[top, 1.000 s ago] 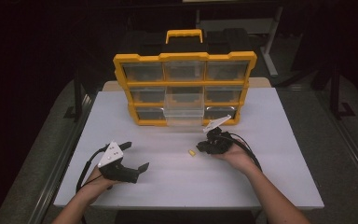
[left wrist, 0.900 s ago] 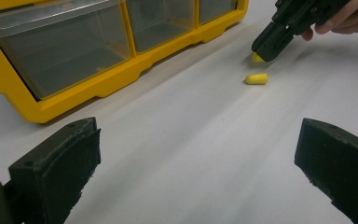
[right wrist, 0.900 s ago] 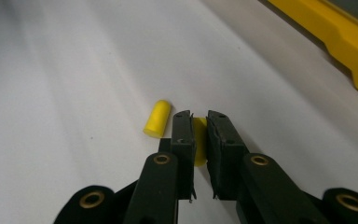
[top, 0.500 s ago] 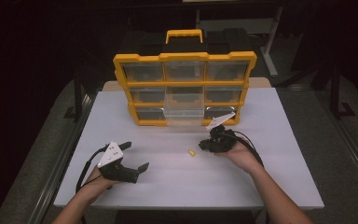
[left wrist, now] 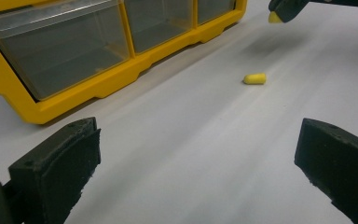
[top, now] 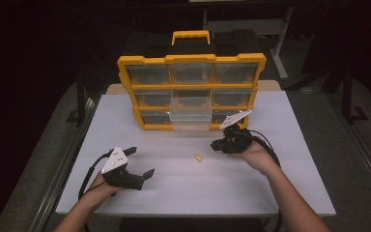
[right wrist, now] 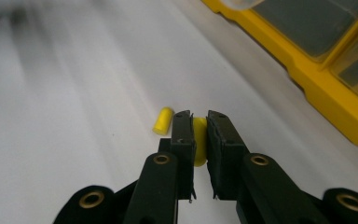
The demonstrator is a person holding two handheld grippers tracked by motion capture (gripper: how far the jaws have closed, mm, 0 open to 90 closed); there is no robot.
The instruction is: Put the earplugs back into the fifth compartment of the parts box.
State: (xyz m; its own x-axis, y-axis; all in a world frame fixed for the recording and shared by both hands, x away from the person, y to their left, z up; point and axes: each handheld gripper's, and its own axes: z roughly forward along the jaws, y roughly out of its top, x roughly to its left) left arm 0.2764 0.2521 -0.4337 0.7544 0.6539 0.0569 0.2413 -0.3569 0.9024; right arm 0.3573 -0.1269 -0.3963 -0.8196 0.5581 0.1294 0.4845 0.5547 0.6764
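1. Yellow organiser case [top: 191, 92] — no brand name, label or number can be read on its frame, handle or clear drawer fronts in the high view.
2. The same case in the left gripper view and the right gripper view — drawer fronts and yellow frame plain, no lettering legible.
3. Grey plates on top of the two grippers [top: 115, 160] — no marking can be made out.
4. White desk [top: 290, 193] — no sign, sticker or writing readable.

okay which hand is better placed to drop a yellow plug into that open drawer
Right. Its tool already pinches a yellow plug and hangs near the pulled-out drawer. The left tool sits open and empty, farther from the organizer.
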